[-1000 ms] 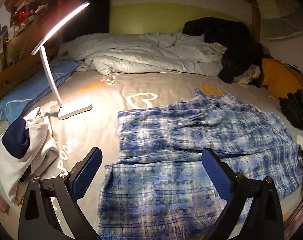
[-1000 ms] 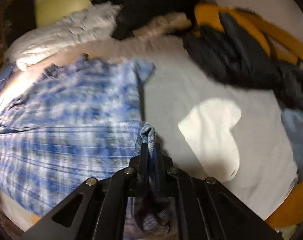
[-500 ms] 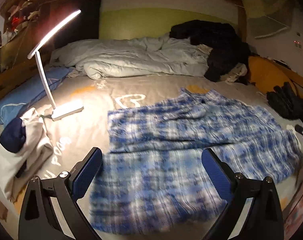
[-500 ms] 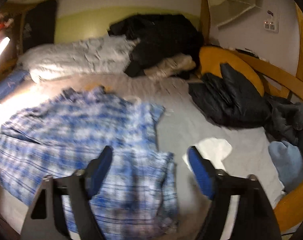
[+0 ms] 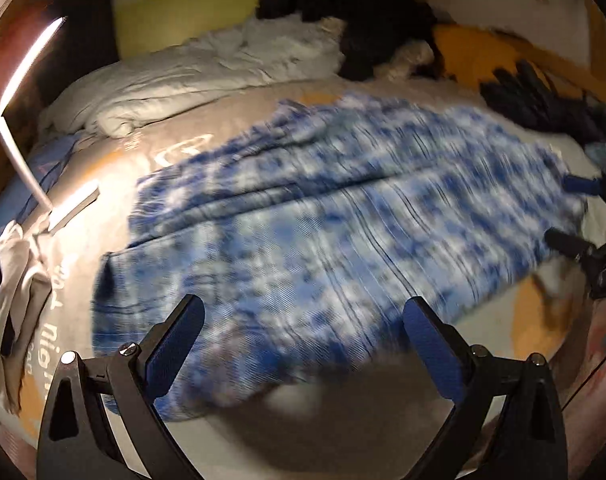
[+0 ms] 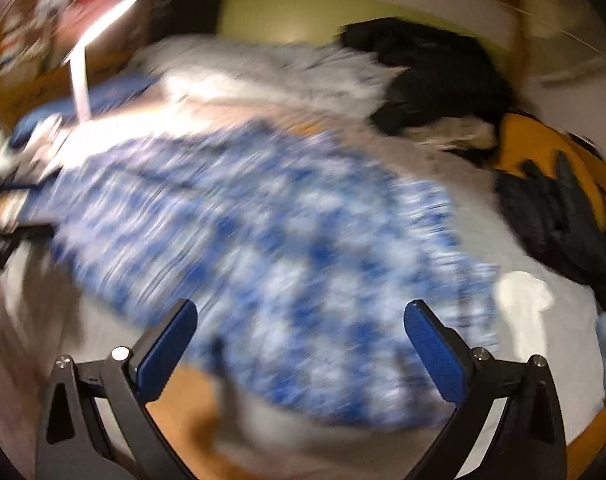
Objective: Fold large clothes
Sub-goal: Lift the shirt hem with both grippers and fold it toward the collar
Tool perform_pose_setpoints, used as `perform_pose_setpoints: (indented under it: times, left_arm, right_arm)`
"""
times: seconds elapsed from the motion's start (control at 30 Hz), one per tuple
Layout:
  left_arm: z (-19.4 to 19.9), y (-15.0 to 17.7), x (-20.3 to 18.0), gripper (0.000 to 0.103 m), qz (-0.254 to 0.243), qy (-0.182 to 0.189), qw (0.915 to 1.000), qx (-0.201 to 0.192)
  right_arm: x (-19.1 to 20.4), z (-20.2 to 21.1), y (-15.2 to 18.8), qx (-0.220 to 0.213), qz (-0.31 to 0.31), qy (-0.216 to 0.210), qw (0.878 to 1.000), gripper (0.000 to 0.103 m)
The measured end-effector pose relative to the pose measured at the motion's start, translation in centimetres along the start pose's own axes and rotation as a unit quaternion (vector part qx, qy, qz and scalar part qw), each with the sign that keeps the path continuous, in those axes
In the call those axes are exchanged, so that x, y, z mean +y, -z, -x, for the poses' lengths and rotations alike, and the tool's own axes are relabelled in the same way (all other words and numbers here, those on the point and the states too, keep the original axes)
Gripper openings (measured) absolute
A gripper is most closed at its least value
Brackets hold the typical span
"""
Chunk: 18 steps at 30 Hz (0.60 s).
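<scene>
To the far left of the left claw (image 5: 303,344), a lit desk lamp (image 5: 19,92) is seen standing on the bed (image 5: 115,184), with a crumpled white and navy garment (image 5: 15,280) beside it. The left claw is held wide open with nothing between its blue pads; the blue plaid shirt (image 5: 323,220) lies spread on the bed just ahead of and partly beneath it. One lengthwise fold appears to have been laid already, as a seam-like edge is visible running across the shirt ahead of the claw, though motion blur prevents certainty.

The right claw (image 6: 301,344) is likewise held wide open and empty, poised above the near edge of the shirt (image 6: 263,240). Ahead of it a bunched white duvet (image 6: 263,76) and a black coat (image 6: 435,76) are piled; to its right a dark jacket (image 6: 563,220) rests.

The task is judged to be at an early stage: the shirt is still broad and flat, and further folds into a compact bundle remain to be made.
</scene>
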State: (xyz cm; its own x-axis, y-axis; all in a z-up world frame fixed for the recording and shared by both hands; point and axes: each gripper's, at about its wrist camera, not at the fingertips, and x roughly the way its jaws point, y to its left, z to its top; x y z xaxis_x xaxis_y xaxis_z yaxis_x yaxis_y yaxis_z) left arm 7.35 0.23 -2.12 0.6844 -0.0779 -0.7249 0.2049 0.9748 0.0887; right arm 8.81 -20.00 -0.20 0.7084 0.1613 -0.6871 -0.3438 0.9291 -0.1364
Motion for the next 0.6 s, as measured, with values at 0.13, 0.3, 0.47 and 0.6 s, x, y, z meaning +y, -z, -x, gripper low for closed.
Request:
perform_pose_setpoints:
  times: [0.13,0.3,0.47,0.6]
  left_arm:
    - [-1.0,0.6,-1.6,0.099,-0.036,0.011,0.9990,0.024]
    - [-2.2,1.3,-3.3,0.099,-0.072,-0.007,0.9965,0.041]
    - [-3.2,1.9,-3.9,0.099,-0.081,-0.023,0.9949,0.055]
    - [-3.7,2.1,-3.7,0.103,-0.077,-0.058,0.9939,0.054]
  right_arm:
    - [3.5,-0.6,1.1,0.011,0.080,0.001,0.997,0.103]
    - [5.0,-1.7,1.9,0.031,0.119,0.010,0.992,0.103]
    - [4.2,-2.9,2.0,0.053,0.121,0.056,0.990,0.103]
    - [2.3,-3.4,1.8,0.071,0.086,0.074,0.991,0.103]
